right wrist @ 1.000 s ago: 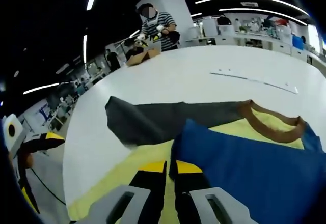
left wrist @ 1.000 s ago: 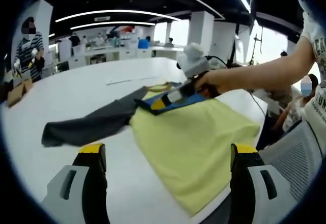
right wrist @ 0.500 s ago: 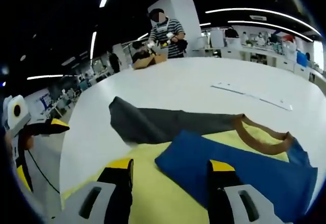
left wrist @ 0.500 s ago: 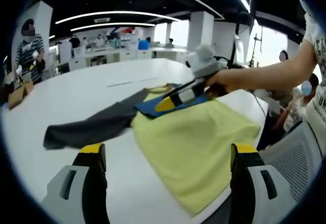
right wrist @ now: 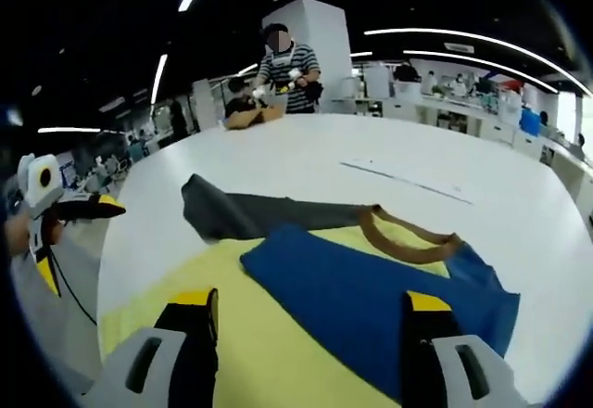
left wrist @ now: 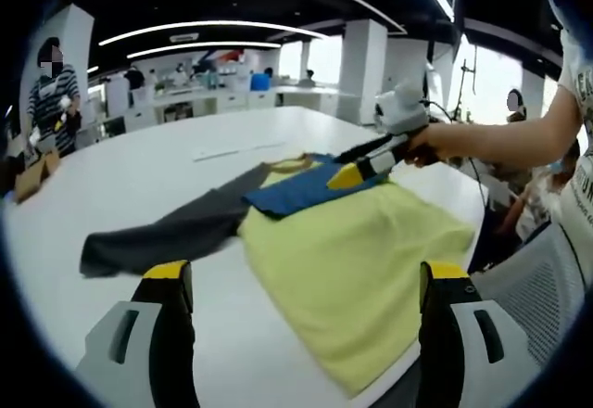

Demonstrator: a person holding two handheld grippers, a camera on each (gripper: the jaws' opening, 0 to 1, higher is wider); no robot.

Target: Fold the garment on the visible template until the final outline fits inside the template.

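What moved: The right gripper (left wrist: 357, 172) had let go of the blue sleeve (right wrist: 371, 287) and pulled back from it. A moment before, it was pinched on that sleeve. The sleeve had stayed folded over the yellow body.

Right gripper: Its jaws stood wide apart in the right gripper view (right wrist: 310, 311), with nothing between them. In the left gripper view it hung just above the far edge of the shirt, held by a person's hand (left wrist: 428, 146).

Left gripper: Its jaws (left wrist: 301, 283) were wide apart too, and held nothing. It hung near the front edge of the table, above the shirt's near side. It also showed at the left edge of the right gripper view (right wrist: 65, 211).

Garment: The shirt (left wrist: 357, 250) lay flat on the white table (left wrist: 139, 172). Its body was yellow. The collar (right wrist: 408, 239) was brown. The grey sleeve (left wrist: 157, 232) stuck out flat to one side, touching the table.

Template: I could not make out a template outline under the shirt.

Done so far: The blue sleeve lay folded in on top of the yellow body.

Left to do: The grey sleeve probably needed folding in next. After that the body likely needed folding smaller. So the job looked early, maybe one fold in.
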